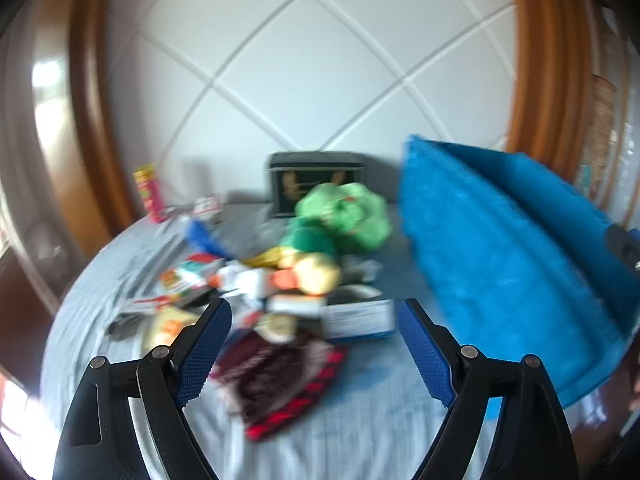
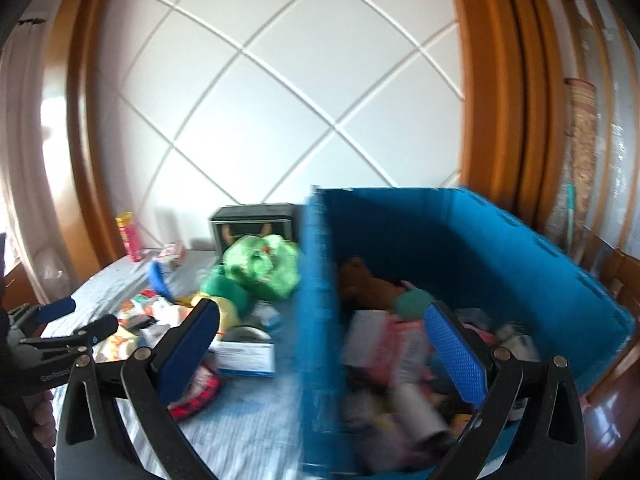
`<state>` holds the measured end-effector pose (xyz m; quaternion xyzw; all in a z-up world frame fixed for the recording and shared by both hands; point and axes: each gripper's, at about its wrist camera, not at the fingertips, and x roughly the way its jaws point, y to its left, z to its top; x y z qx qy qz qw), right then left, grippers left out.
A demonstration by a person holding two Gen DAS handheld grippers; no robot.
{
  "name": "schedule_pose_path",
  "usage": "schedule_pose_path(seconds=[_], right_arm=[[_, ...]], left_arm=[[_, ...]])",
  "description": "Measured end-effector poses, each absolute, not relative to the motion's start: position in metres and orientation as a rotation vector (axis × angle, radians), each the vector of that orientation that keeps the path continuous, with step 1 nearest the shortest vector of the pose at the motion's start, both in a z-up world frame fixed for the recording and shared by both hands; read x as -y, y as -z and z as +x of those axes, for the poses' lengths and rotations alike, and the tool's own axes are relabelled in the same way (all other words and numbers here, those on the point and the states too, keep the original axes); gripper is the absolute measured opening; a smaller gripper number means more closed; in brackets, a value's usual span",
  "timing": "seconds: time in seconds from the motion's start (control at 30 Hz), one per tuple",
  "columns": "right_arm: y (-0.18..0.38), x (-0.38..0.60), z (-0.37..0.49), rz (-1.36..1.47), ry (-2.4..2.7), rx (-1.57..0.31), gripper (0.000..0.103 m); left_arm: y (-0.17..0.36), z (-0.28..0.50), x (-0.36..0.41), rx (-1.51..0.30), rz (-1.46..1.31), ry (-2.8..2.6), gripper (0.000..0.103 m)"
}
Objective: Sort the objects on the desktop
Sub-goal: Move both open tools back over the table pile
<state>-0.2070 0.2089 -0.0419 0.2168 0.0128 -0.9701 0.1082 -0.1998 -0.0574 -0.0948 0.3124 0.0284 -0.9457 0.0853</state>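
A grey-blue striped cloth-covered desktop (image 1: 352, 424) fills the lower frame, backed by a white wall panel crossed by diagonal ridges (image 1: 304, 72). One large blue plastic storage bin (image 2: 500, 248) stands upright at the desktop's right side, open top up, its long axis running away from the right wrist camera; inside lie one brown plush toy (image 2: 362, 284), boxes and a white roll, blurred. Left of the bin sits one heap of mixed clutter: one green plush toy (image 1: 346, 216), one white-and-blue cardboard box (image 1: 360, 318) lying flat, one dark red knitted cloth (image 1: 280, 376). One dark rectangular tin (image 1: 316, 184) stands behind the heap; one pink-and-yellow tube (image 1: 149, 194) stands upright far left. The left gripper (image 1: 314, 356) hangs over the heap, jaws wide and empty. The right gripper (image 2: 320, 356) straddles the bin's near wall, jaws wide, pads clear of it.
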Motion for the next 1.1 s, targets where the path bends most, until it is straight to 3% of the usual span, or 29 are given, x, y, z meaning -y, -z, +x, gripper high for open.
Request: schedule_pose_path(seconds=[0.23, 0.5, 1.1], right_arm=[[0.050, -0.105, -0.194, 0.643, 2.772, -0.060, 0.103], [0.109, -0.025, -0.203, 0.892, 2.700, -0.093, 0.103], [0.251, -0.029, -0.299, 1.338, 2.473, -0.176, 0.103]], left_arm=[[0.129, -0.176, 0.174, -0.105, 0.993, 2.701, 0.086], [0.184, -0.185, 0.241, -0.147, 1.176, 2.604, 0.086], [0.313, -0.279, 0.195, -0.162, 1.524, 2.479, 0.086]])
